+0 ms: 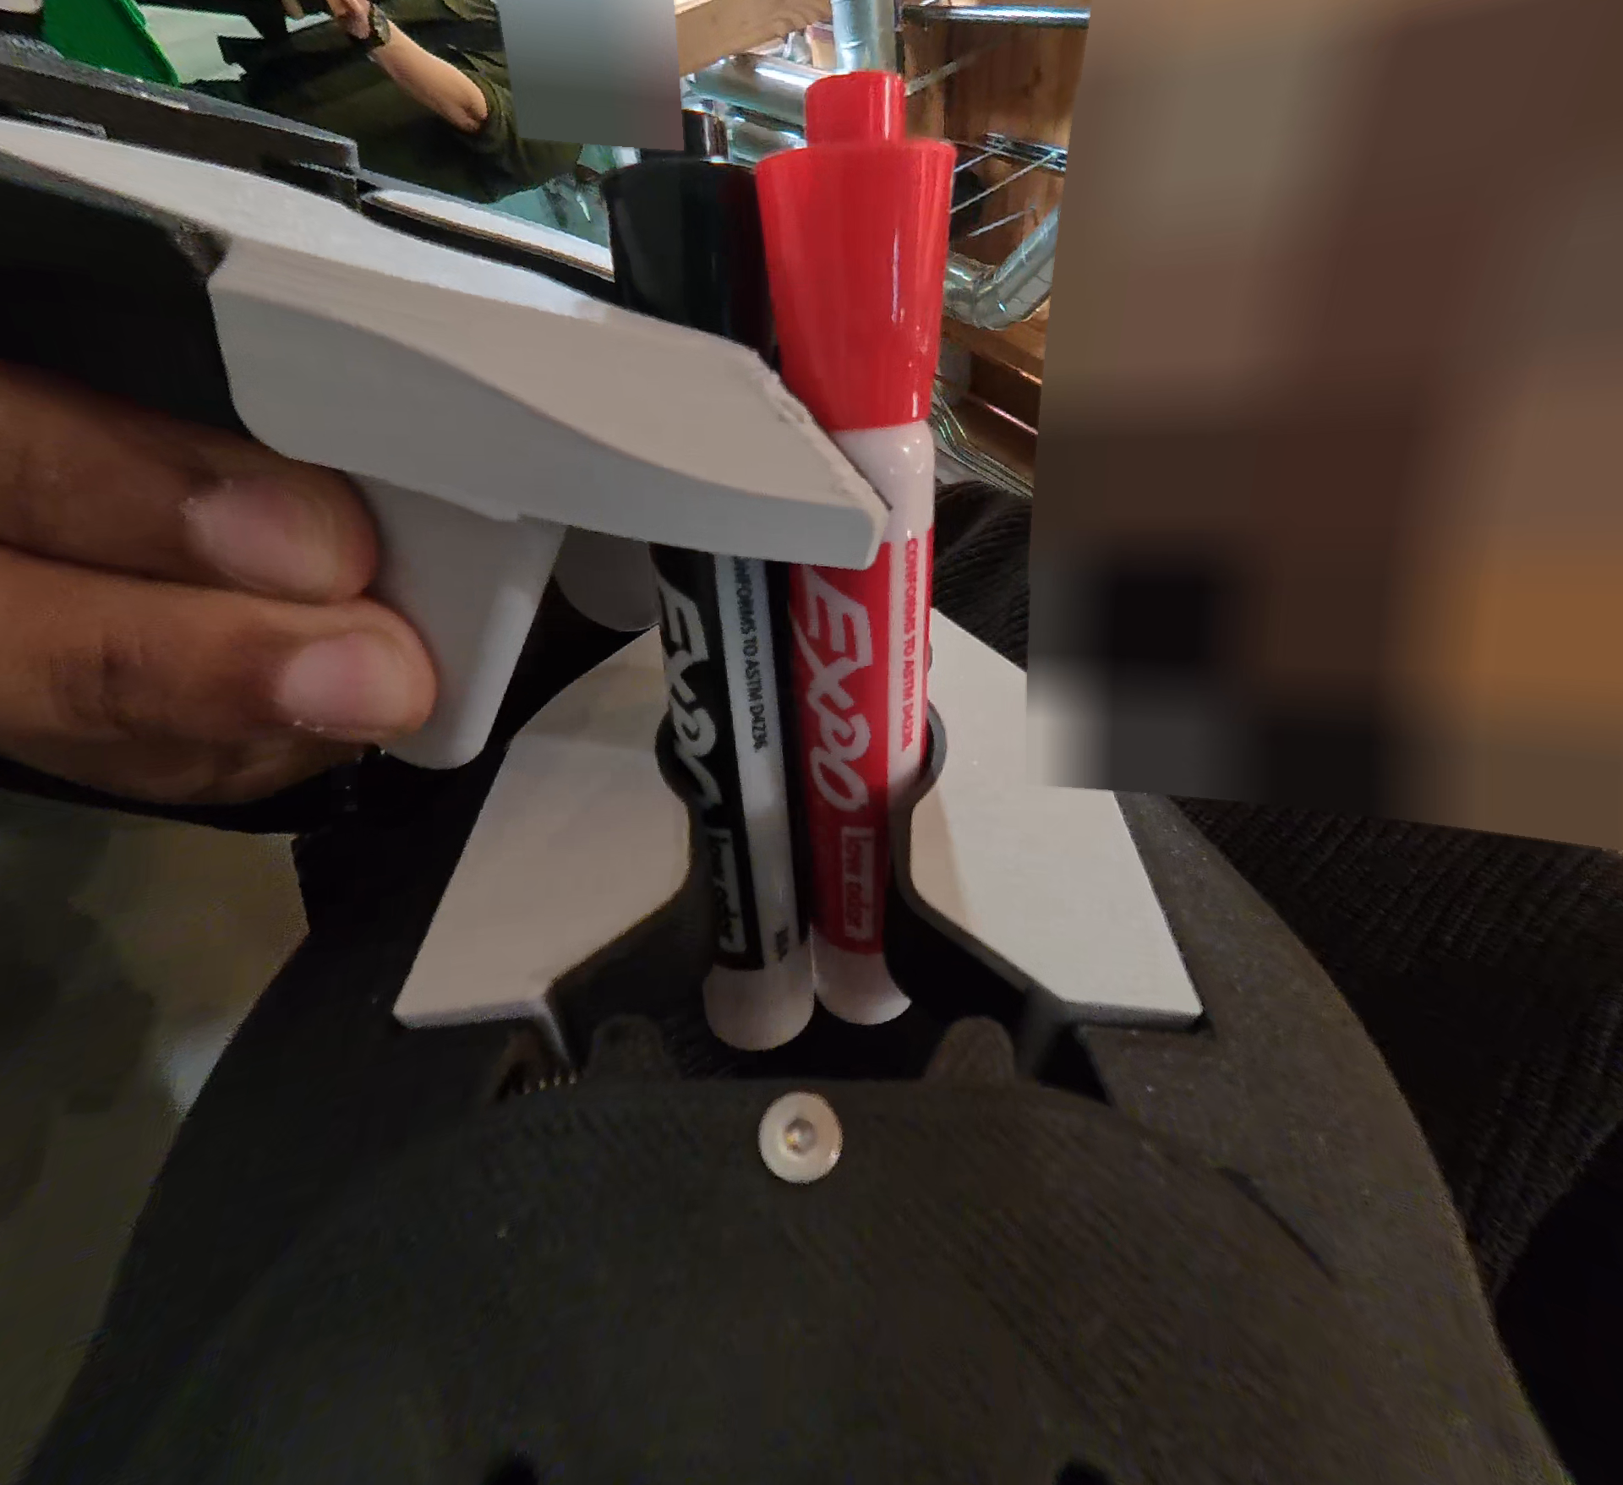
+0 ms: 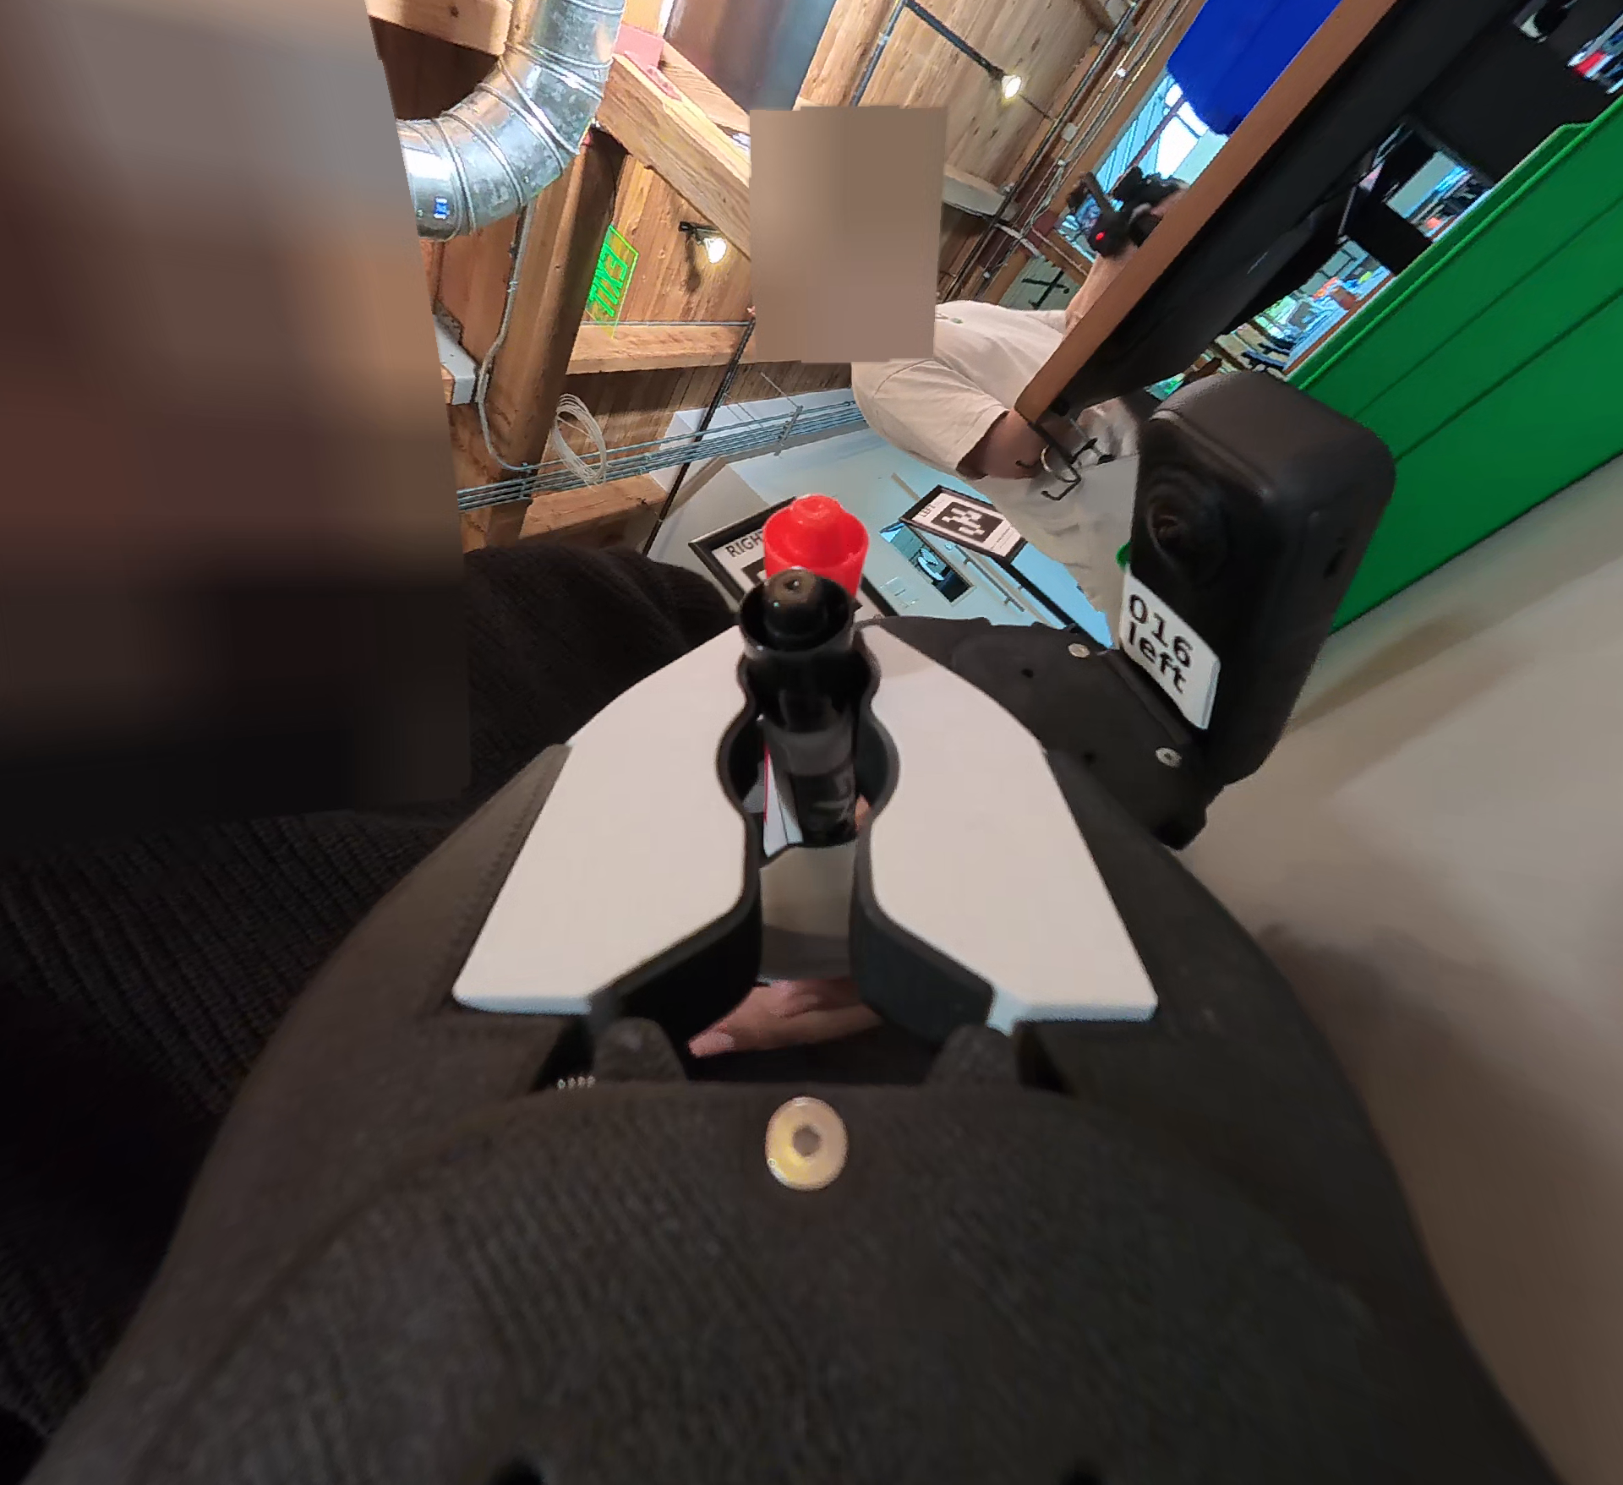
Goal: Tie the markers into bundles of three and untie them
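Observation:
A red marker (image 1: 852, 284) and a black marker (image 1: 698, 740) stand side by side, caps pointing away, between the white fingers of my left gripper (image 1: 799, 705), which is shut on their barrels. A white barrel behind them is mostly hidden. My right gripper (image 1: 825, 451), held by a hand, comes in from the left and clamps across the markers just below the caps. In the right wrist view my right gripper (image 2: 804, 652) is shut on the black marker (image 2: 795, 626), with the red cap (image 2: 812, 543) just beyond it. The left gripper's camera body (image 2: 1256, 565) sits close on the right.
Both grippers are held up in the air close to a black knit garment (image 1: 1317, 960). People sit in the background (image 2: 948, 389). A wooden table edge (image 2: 1142, 275), a green cabinet (image 2: 1493, 354), wooden beams and metal ducts (image 2: 527, 108) are farther off. The grippers' ends are close to 7 centimetres from one another.

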